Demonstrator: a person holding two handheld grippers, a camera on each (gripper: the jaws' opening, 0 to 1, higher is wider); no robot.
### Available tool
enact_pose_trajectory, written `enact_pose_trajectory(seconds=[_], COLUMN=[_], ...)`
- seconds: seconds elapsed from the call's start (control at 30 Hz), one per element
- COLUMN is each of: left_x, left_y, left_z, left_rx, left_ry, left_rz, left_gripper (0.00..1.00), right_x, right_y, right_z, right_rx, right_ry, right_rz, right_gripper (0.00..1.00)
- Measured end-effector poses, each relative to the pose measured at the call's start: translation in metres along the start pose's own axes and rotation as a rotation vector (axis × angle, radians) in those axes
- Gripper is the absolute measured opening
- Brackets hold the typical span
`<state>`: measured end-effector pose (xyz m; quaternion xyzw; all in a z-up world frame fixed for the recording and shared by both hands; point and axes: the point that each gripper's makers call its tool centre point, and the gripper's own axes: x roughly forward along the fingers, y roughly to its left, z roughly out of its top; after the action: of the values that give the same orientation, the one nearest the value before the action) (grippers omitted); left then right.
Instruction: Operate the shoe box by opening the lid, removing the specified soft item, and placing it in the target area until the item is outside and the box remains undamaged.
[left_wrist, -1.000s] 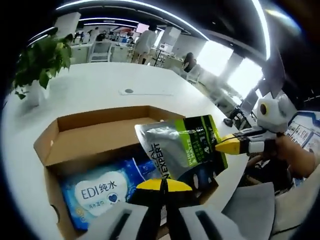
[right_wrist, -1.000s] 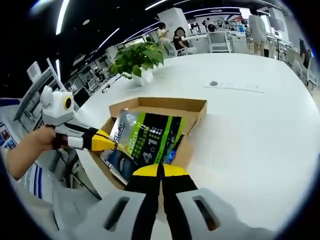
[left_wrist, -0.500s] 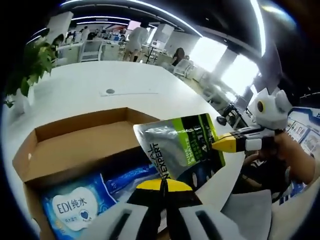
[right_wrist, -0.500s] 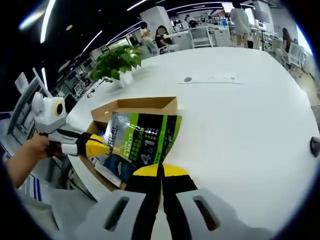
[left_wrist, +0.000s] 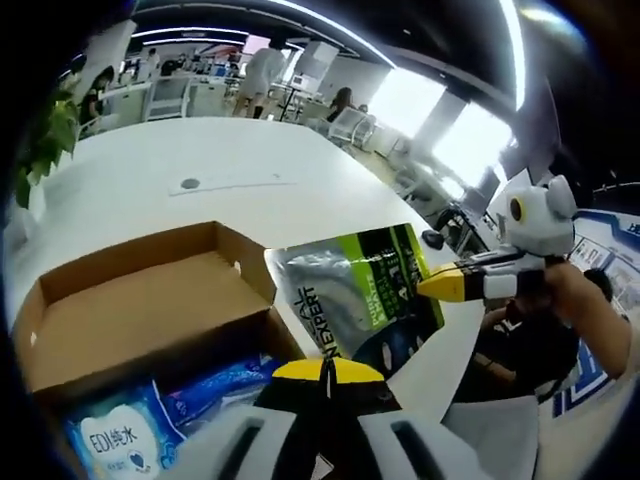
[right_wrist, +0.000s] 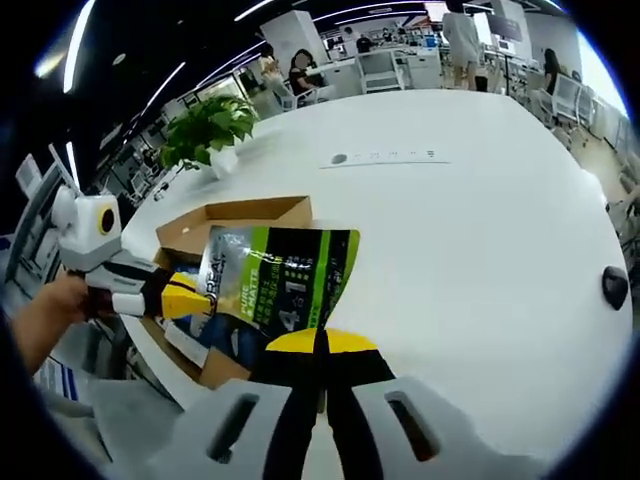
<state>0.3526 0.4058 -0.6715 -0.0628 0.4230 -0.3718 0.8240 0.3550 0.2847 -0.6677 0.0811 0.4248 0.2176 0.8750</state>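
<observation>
A soft pouch (left_wrist: 352, 298) in grey, green and black hangs in the air between both grippers. My left gripper (left_wrist: 322, 371) is shut on its lower edge. My right gripper (left_wrist: 441, 285) comes in from the right, shut on the pouch's corner. In the right gripper view the pouch (right_wrist: 277, 285) sits above my right gripper (right_wrist: 318, 343), and the left gripper (right_wrist: 186, 299) pinches its left edge. The open cardboard shoe box (left_wrist: 140, 300) lies on the white table, with a blue wipes pack (left_wrist: 112, 437) inside. The pouch hangs past the box's (right_wrist: 240, 213) side wall, partly over the table.
A potted plant (right_wrist: 205, 130) stands on the white table (right_wrist: 480, 220) behind the box. A small dark object (right_wrist: 613, 287) lies near the table's far right edge. A person's hand (left_wrist: 592, 322) holds the right gripper. People and desks fill the background.
Both grippers have carried the pouch sideways off the box, so it now hangs over the box's side wall and the table. The box has slid toward the left of both views.
</observation>
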Motion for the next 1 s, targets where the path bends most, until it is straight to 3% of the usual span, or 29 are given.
enact_pose_trajectory(seconds=[0.37,0.8,1.0], left_x=[0.032,0.065,0.076], left_y=[-0.018,-0.005,0.0], left_z=[0.007,-0.006,-0.011], left_rx=[0.057,0.164,0.19], left_ry=[0.062,0.245,0.296], left_rz=[-0.019,0.047,0.065], left_gripper=[0.0,0.0,0.01], right_x=[-0.002,0.028,0.041], right_y=[-0.034,-0.057,-0.064], right_z=[-0.001,-0.011,-0.013], right_rx=[0.029,0.041,0.039], right_ry=[0.017,0.085,0.113], right_rz=[-0.052,-0.085,-0.096], right_gripper=[0.0,0.0,0.0])
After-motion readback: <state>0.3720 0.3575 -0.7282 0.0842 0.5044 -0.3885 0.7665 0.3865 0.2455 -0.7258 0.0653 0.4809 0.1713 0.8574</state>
